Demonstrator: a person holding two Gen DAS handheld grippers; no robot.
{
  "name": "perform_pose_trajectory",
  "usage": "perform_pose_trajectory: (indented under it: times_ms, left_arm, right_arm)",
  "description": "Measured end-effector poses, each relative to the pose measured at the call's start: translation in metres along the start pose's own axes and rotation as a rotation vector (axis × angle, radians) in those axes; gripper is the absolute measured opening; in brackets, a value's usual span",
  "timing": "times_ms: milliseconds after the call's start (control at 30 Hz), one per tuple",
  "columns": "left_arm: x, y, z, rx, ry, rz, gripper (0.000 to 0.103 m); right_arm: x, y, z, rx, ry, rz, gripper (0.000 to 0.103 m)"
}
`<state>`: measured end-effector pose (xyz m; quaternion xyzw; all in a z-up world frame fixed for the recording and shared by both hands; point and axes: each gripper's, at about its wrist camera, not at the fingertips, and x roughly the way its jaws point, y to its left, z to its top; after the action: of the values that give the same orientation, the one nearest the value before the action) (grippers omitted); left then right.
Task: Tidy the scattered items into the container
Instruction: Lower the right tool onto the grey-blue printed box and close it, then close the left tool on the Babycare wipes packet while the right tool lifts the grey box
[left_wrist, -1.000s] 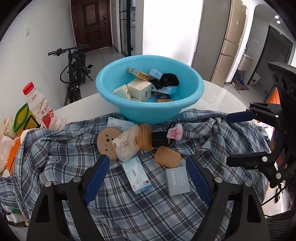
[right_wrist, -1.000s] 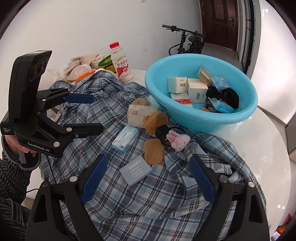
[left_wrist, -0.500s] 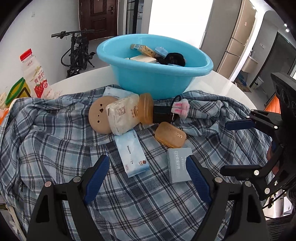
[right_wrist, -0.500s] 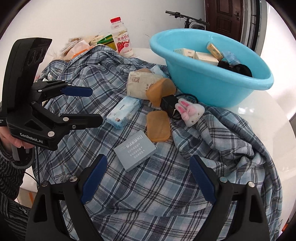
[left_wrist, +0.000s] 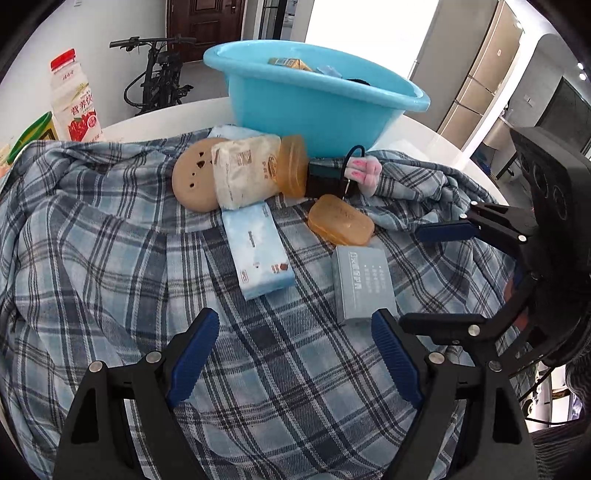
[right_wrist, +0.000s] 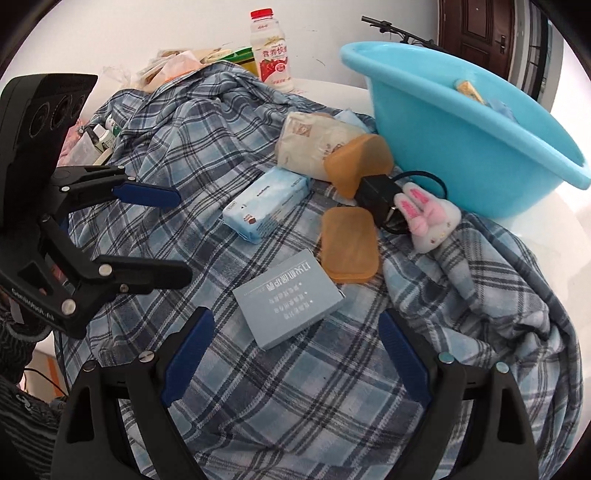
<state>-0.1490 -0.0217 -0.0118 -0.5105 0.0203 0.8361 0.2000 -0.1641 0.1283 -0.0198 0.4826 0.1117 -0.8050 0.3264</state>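
Right wrist view, flat grey-blue box (right_wrist: 290, 297), white lettering, on plaid shirt (right_wrist: 332, 387)

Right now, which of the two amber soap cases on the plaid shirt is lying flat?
The amber soap case beside the grey box lies flat. The other amber case stands tilted on edge against the beige tissue pack.
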Motion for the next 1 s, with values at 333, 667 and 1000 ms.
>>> perform_pose_trajectory:
  times_ms: [333, 667, 1000]
  left_arm:
    - [0.001, 0.01, -0.011, -0.021, 0.022, 0.024, 0.086]
    - [-0.006, 0.017, -0.014, -0.036, 0.027, 0.028, 0.086]
    - [0.006, 0.003, -0.009, 0.007, 0.042, 0.016, 0.086]
  right_arm:
    - [0.032, 0.005, 0.002, -0.162, 0.029, -0.003, 0.09]
    - [0.027, 0.012, -0.009, -0.222, -0.043, -0.022, 0.066]
    - [-0.013, 0.023, -0.039, -0.181, -0.074, -0.015, 0.066]
